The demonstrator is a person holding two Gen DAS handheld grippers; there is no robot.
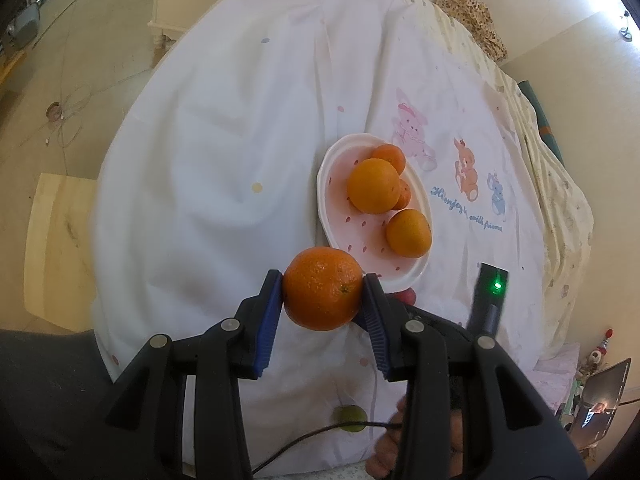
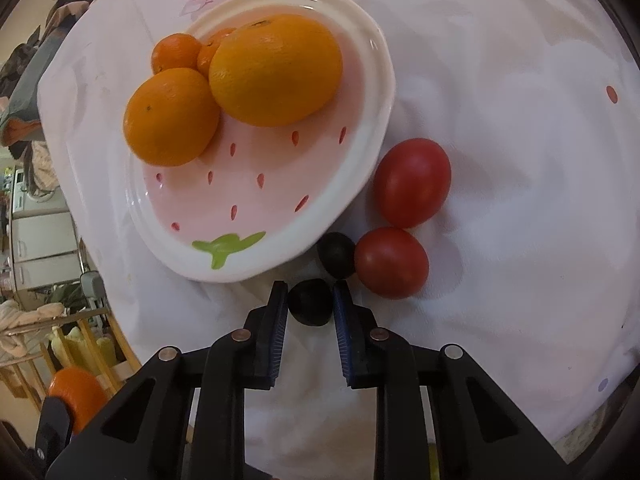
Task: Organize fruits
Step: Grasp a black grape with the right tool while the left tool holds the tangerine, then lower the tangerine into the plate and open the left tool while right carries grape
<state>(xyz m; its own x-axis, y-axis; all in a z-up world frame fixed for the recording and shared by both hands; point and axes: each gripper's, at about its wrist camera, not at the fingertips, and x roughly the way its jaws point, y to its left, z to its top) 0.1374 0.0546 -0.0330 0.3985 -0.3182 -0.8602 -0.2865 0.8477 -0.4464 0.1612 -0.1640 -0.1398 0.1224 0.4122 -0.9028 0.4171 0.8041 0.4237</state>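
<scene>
**Both claws pinching fruit beside the strawberry plate**

Left wrist view, low centre: left claw [image 1: 323, 295] pinching a deep-orange round mandarin [image 1: 322, 289] between blue ribbed pads, raised over the white cartoon-printed bedsheet [image 1: 208, 128]. Lower still, a small green round fruit [image 1: 350, 418] on the sheet, with a thin black cable across it. Right of the claw, a black device with a green light [image 1: 490, 295]. Past the mandarin, mid-frame: pink-and-white strawberry-patterned oval plate [image 1: 330, 184] holding four orange citrus fruits, the biggest [image 1: 373, 186] central.

Right wrist view, low centre: right claw [image 2: 310, 303] closed onto a small black round fruit [image 2: 310, 305], on the sheet just below the plate's rim [image 2: 256, 270]. Just beyond, a second small black fruit [image 2: 337, 254], touching the nearer of two red oval tomatoes [image 2: 391, 262]; farther tomato [image 2: 412, 182] close behind, beside the plate's right edge. Upper left: the same citrus, large orange [image 2: 276, 70] against a medium one [image 2: 171, 117]. Lower left corner: the held mandarin again.
</scene>
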